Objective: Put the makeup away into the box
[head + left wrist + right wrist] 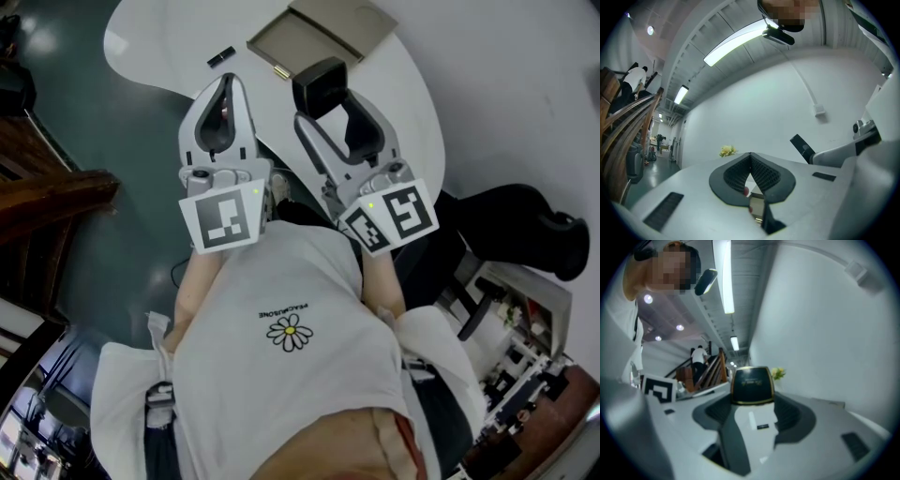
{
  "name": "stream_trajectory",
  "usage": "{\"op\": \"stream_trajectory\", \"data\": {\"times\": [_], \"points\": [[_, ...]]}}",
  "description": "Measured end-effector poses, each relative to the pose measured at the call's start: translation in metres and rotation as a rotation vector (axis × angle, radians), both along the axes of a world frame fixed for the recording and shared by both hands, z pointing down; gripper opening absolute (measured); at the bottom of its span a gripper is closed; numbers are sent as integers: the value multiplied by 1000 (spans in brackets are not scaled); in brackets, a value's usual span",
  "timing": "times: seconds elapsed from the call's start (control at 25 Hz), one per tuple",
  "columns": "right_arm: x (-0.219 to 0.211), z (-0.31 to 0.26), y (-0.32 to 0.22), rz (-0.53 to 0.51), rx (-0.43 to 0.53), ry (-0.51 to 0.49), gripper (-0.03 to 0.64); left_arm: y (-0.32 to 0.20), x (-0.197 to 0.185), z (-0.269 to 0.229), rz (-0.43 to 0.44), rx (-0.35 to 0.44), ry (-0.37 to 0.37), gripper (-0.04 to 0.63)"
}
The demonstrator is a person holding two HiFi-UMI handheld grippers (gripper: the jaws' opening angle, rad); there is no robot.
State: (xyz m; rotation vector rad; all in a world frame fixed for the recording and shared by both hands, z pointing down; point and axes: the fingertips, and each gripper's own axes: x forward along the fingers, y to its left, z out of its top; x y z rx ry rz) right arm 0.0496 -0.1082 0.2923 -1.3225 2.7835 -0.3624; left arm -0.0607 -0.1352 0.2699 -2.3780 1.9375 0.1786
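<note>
In the head view, both grippers are held close to my chest, over the near edge of a white table [412,94]. My right gripper [330,96] is shut on a black compact [320,82]. The right gripper view shows that compact's gold rim [751,384] clamped between the jaws of the gripper [751,404]. My left gripper [226,89] is shut with nothing held; its ribbed pads [761,174] meet in the left gripper view. An open tan box [323,33] lies at the table's far side. A small black item [221,57] and a gold item [281,71] lie near it.
Dark wooden stair rails [47,187] stand at the left over a teal floor [103,122]. A black seat [525,225] and cluttered shelving [525,375] are at the right. Both gripper views point up at a white wall and ceiling lights.
</note>
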Motion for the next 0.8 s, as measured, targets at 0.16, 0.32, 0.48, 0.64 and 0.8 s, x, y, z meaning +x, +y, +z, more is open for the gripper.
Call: {"op": "stream_trajectory", "data": {"times": [0.16, 0.32, 0.48, 0.64, 0.8], "points": [[7, 20, -22, 1, -30, 95, 301, -13, -5, 8, -14, -24, -1, 20], [17, 42, -45, -5, -51, 177, 301, -24, -6, 18, -30, -51, -9, 20], [25, 87, -72, -45, -142, 272, 301, -37, -4, 36, -34, -102, -39, 20], [29, 160, -103, -144, -261, 462, 301, -49, -4, 53, -33, -148, -57, 20], [38, 215, -121, -219, -381, 589, 301, -53, -4, 70, -30, -198, -81, 20]]}}
